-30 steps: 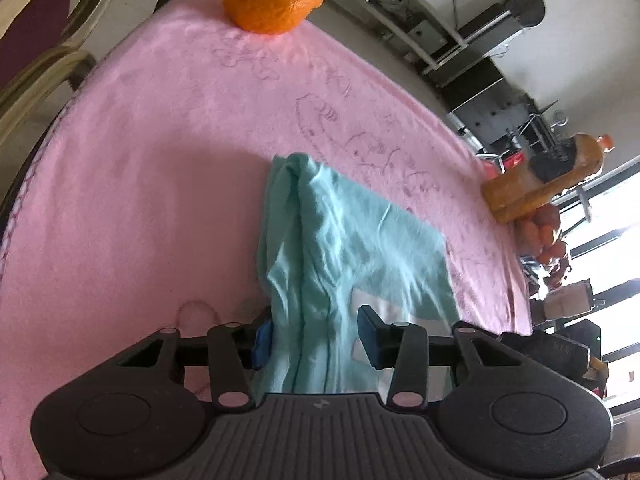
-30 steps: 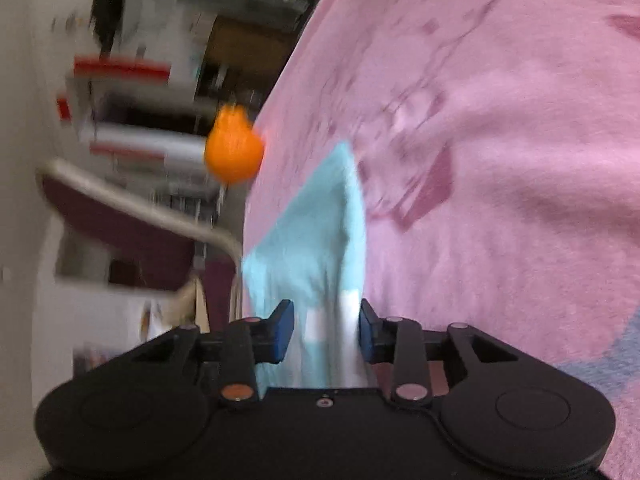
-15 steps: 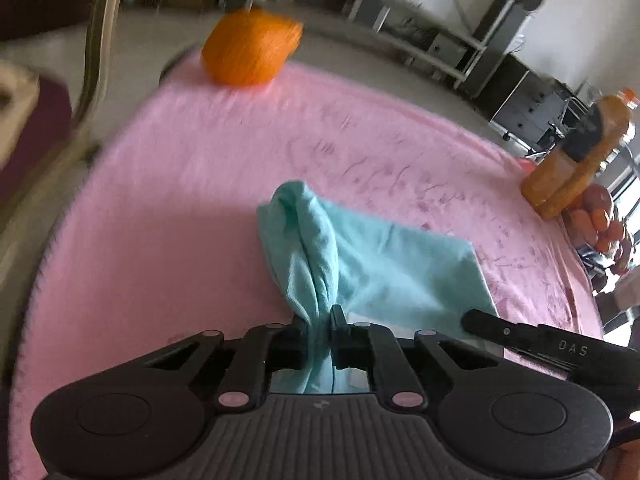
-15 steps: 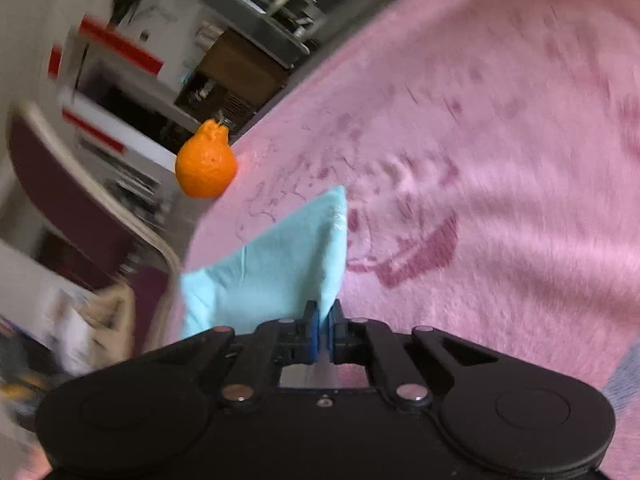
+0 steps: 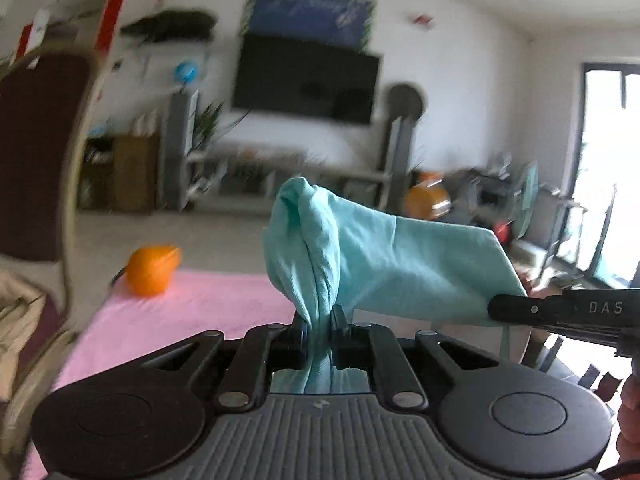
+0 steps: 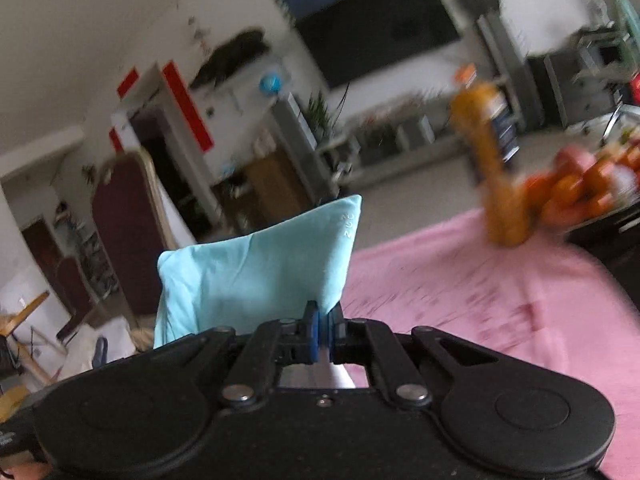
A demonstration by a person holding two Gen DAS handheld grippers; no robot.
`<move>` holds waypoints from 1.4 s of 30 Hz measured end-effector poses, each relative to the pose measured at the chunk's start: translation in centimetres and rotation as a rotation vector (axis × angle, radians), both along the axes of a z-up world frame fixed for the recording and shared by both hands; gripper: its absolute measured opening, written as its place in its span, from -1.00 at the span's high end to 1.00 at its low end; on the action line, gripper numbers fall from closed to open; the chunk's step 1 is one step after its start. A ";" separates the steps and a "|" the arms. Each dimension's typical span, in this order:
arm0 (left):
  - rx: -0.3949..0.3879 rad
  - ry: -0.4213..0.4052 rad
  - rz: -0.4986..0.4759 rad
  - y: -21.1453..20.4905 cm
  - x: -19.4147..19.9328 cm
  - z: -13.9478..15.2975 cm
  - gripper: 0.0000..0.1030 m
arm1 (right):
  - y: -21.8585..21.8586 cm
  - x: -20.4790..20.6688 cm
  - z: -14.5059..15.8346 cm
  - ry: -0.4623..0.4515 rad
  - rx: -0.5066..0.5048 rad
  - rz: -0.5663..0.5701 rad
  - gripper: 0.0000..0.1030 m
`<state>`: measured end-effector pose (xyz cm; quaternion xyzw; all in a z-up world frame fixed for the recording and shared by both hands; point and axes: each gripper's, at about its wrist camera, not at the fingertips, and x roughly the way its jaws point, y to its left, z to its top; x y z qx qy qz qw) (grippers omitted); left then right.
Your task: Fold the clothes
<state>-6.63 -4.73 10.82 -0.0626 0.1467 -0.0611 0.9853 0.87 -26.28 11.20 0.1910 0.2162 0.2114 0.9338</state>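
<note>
Above the pink blanket (image 5: 192,300): both my grippers clamped on the teal garment (image 5: 400,264), mid-lift.
Left gripper (image 5: 319,320) pinches a bunched edge, right gripper (image 6: 325,322) a corner; next, probably lay it over flat.

Garment (image 5: 400,264) lower part: hidden behind the left gripper (image 5: 319,322) body.
Bottle (image 6: 486,160) label: blurred, unreadable.
Fruit pile (image 6: 580,188): smeared, count unclear.
Worktop (image 6: 480,280) near edge: cut off.

White letters "DAS" legible on the side of the black right gripper (image 5: 568,314), seen from the left wrist view. Small embossed marks near the top corner of the teal garment (image 6: 260,268), right wrist view: not legible. Bottle (image 6: 490,160) label blurred, unreadable.
</note>
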 end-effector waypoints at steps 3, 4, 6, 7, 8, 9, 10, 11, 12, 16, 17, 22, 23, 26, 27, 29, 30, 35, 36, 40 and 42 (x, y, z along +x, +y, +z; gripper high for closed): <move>-0.025 -0.015 -0.055 -5.0 0.0 -0.2 0.83 | -4.4 -2.6 1.1 -0.060 -0.045 -0.092 0.92; -0.039 -0.001 -0.071 -6.4 0.4 -0.6 0.83 | -5.5 -3.2 1.4 -0.077 -0.066 -0.125 0.92; -0.068 0.033 -0.102 -9.1 1.5 -1.6 0.83 | -7.7 -3.6 1.3 -0.083 -0.087 -0.180 0.92; -0.079 0.055 -0.110 -10.1 2.1 -2.2 0.83 | -9.0 -3.6 1.0 -0.076 -0.087 -0.205 0.92; -0.089 0.077 -0.116 -11.2 2.8 -2.9 0.83 | -10.1 -3.5 0.7 -0.068 -0.084 -0.229 0.92; -0.087 0.095 -0.121 -12.1 3.4 -3.6 0.83 | -10.9 -3.3 0.2 -0.066 -0.093 -0.252 0.92; -0.083 0.111 -0.125 -13.0 4.1 -4.3 0.83 | -11.7 -3.1 -0.2 -0.065 -0.103 -0.274 0.92; -0.079 0.129 -0.126 -13.6 4.7 -5.1 0.83 | -12.3 -2.9 -0.6 -0.063 -0.120 -0.291 0.92; -0.074 0.146 -0.126 -14.1 5.3 -5.9 0.83 | -12.8 -2.6 -1.2 -0.058 -0.132 -0.303 0.92; -0.060 0.214 -0.120 -15.4 7.7 -8.7 0.83 | -14.1 -0.8 -4.1 -0.005 -0.165 -0.330 0.92; -0.055 0.217 -0.115 -15.5 8.4 -9.1 0.83 | -14.2 -0.1 -4.6 0.007 -0.169 -0.331 0.92; -0.016 0.224 -0.089 -15.9 12.0 -11.4 0.70 | -14.6 3.8 -7.3 0.064 -0.184 -0.332 0.92; 0.002 0.226 -0.084 -16.0 13.2 -12.0 0.58 | -14.6 4.7 -7.8 0.063 -0.183 -0.337 0.92; 0.035 0.357 -0.002 -15.6 16.0 -14.2 0.46 | -14.8 7.3 -9.3 0.078 -0.206 -0.371 0.60; 0.014 0.398 0.030 -14.6 16.5 -14.7 0.53 | -14.9 8.3 -9.8 0.124 -0.235 -0.378 0.31; -0.031 0.432 0.057 -12.7 16.2 -15.0 0.57 | -15.8 8.7 -10.2 0.205 -0.229 -0.419 0.29; -0.043 0.440 0.059 -11.9 15.8 -15.0 0.56 | -16.3 8.8 -10.4 0.244 -0.223 -0.441 0.29; -0.082 0.484 0.009 -11.0 13.6 -14.2 0.57 | -18.8 6.4 -11.3 0.361 -0.081 -0.434 0.29; -0.084 0.492 -0.019 -11.5 13.5 -14.0 0.60 | -19.2 5.8 -11.6 0.389 -0.047 -0.433 0.29; -0.059 0.499 -0.187 -14.6 12.4 -13.5 0.60 | -19.8 4.7 -13.4 0.487 0.081 -0.368 0.62; -0.018 0.514 -0.258 -16.2 11.9 -14.1 0.60 | -19.2 4.8 -14.7 0.540 0.097 -0.312 0.76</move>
